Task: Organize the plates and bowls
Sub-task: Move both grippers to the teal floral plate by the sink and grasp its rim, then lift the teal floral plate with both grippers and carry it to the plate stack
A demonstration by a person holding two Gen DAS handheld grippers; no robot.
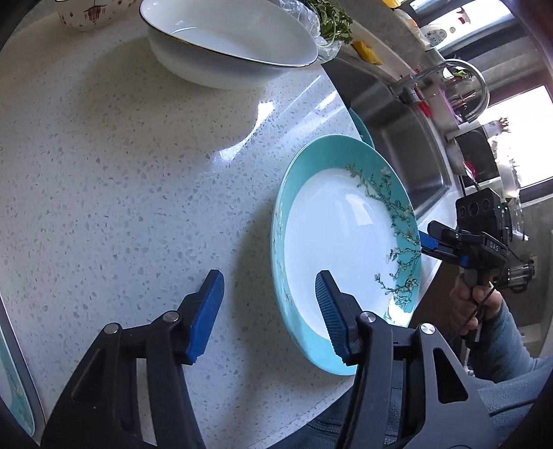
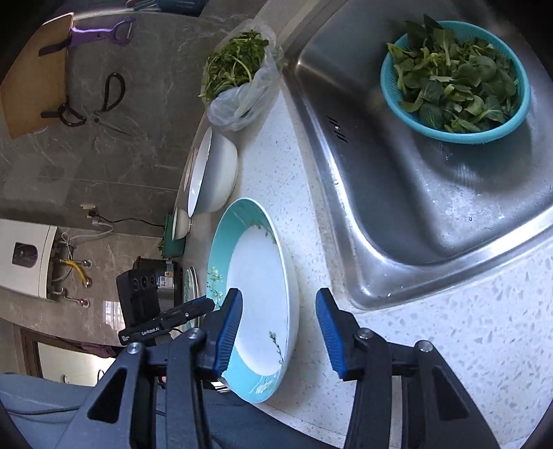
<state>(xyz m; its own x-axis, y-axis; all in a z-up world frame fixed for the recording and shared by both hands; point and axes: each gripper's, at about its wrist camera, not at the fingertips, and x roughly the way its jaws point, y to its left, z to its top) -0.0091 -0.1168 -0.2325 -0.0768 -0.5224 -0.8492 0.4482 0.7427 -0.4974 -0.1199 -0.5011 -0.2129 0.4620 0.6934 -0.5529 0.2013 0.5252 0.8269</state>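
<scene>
A teal-rimmed plate (image 1: 345, 241) (image 2: 259, 293) with a white centre and blossom pattern lies on the speckled counter (image 1: 121, 172) near its front edge. My left gripper (image 1: 269, 304) straddles the plate's near-left rim, one pad over the white centre and the other outside on the counter, neither pad touching. My right gripper (image 2: 278, 328) straddles the opposite rim the same way, with a gap on both sides. Each gripper shows in the other's view, at the plate's edge: the right gripper (image 1: 427, 241) and the left gripper (image 2: 205, 305). A large white bowl (image 1: 228, 45) (image 2: 214, 172) stands further back.
A steel sink (image 2: 414, 190) (image 1: 408, 145) borders the counter and holds a teal colander of greens (image 2: 456, 76). A bag of herbs (image 2: 238, 79) lies behind the white bowl. A small patterned bowl (image 1: 93, 13) stands at the back. Another teal plate's edge (image 1: 363, 131) peeks out near the sink.
</scene>
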